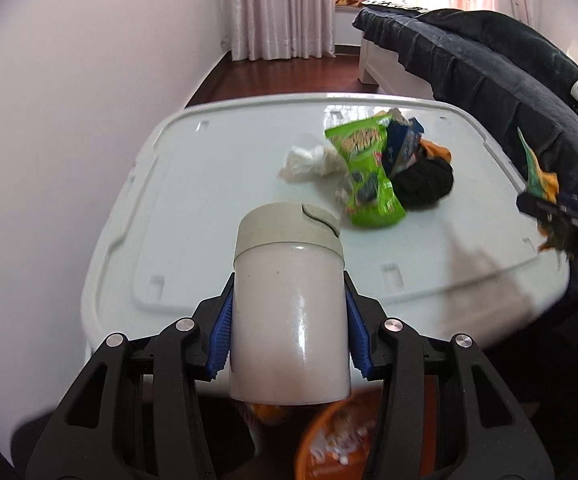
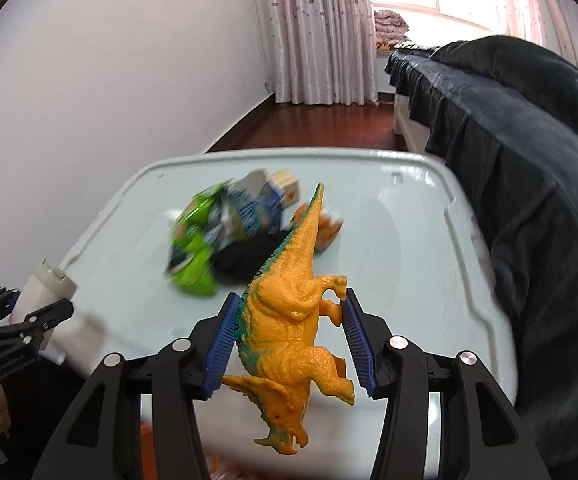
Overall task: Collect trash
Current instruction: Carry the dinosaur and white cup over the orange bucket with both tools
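Observation:
My left gripper (image 1: 289,292) is shut on a white cylindrical container (image 1: 289,320) with a beige lid, held above the near edge of the white table (image 1: 209,152). It also shows in the right wrist view (image 2: 45,292). My right gripper (image 2: 289,304) is shut on an orange toy dinosaur (image 2: 289,320), tail pointing away. On the table lie a green snack wrapper (image 1: 365,168) (image 2: 195,248), a blue wrapper (image 1: 403,144) (image 2: 257,204), crumpled white plastic (image 1: 309,160), a black cloth (image 1: 423,184) (image 2: 249,260) and an orange item (image 2: 325,228).
An orange bin (image 1: 341,440) with scraps sits below the left gripper. A bed with dark bedding (image 2: 529,140) runs along the right of the table. A white wall is on the left; curtains (image 2: 317,32) and wooden floor lie beyond.

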`<act>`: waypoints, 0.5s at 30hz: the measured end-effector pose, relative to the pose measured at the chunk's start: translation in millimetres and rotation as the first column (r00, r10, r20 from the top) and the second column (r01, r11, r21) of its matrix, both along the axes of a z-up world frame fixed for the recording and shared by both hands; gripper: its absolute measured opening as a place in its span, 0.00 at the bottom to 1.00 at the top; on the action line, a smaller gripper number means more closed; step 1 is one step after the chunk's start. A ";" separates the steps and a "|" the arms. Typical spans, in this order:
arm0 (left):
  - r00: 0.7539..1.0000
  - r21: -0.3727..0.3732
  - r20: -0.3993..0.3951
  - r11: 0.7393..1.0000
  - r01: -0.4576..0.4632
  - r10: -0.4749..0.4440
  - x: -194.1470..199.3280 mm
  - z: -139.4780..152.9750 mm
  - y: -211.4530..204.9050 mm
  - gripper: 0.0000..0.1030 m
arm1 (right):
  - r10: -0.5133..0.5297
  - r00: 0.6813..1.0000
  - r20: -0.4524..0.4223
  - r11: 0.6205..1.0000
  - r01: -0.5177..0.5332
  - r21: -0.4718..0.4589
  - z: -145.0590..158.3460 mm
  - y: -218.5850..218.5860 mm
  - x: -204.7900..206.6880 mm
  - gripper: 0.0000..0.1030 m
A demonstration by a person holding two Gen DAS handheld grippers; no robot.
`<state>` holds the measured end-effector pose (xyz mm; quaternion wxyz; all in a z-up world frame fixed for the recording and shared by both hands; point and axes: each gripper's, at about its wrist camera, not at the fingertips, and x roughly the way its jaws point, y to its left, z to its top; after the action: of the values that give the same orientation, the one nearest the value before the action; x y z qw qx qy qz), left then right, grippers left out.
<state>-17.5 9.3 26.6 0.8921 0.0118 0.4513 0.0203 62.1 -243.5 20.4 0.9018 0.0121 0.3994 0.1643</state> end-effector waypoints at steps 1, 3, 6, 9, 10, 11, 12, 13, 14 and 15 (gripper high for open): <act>1.000 -0.011 -0.009 1.000 -0.007 0.007 -9.7 0.2 -0.6 0.45 | 0.009 1.000 -0.005 1.000 -0.009 0.004 1.6 0.9 -13.4 0.49; 1.000 -0.031 -0.019 0.999 -0.013 0.012 -22.5 -0.4 -4.8 0.45 | 0.026 1.000 -0.017 0.999 -0.025 0.020 5.3 1.6 -37.4 0.49; 1.000 -0.045 -0.019 0.999 -0.001 0.001 -46.8 -0.9 -8.6 0.45 | 0.053 0.998 -0.038 0.997 -0.051 0.057 9.9 1.5 -66.6 0.49; 0.999 -0.056 -0.030 0.998 0.020 -0.022 -63.4 -4.0 -14.9 0.45 | 0.095 0.994 -0.057 0.994 -0.092 0.054 10.9 6.9 -96.5 0.49; 0.999 -0.058 -0.038 0.998 0.023 -0.026 -67.6 -6.0 -16.4 0.45 | 0.112 0.991 -0.068 0.993 -0.109 0.049 9.7 9.3 -107.8 0.49; 0.998 -0.061 -0.049 0.998 0.029 -0.032 -72.2 -8.5 -18.3 0.45 | 0.121 0.990 -0.077 0.992 -0.118 0.047 8.6 10.9 -114.0 0.49; 0.998 -0.063 -0.057 0.997 0.035 -0.038 -76.1 -10.6 -19.5 0.45 | 0.132 0.987 -0.088 0.991 -0.128 0.045 6.3 12.1 -121.6 0.49; 0.997 -0.061 -0.065 0.997 0.038 -0.042 -80.4 -12.7 -20.8 0.45 | 0.139 0.986 -0.096 0.990 -0.136 0.042 4.6 12.6 -127.2 0.49; 0.996 -0.060 -0.075 0.997 0.044 -0.049 -85.5 -15.7 -22.7 0.45 | 0.145 0.984 -0.102 0.989 -0.142 0.039 3.2 13.8 -132.5 0.49; 0.995 -0.060 -0.083 0.997 0.049 -0.054 -89.6 -17.8 -23.6 0.45 | 0.153 0.982 -0.111 0.988 -0.149 0.039 1.4 14.8 -138.0 0.49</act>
<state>-107.1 -14.3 8.7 0.8723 -0.0016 0.4886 -0.0164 -76.0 -228.8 21.8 0.8623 0.0050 0.4472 0.2376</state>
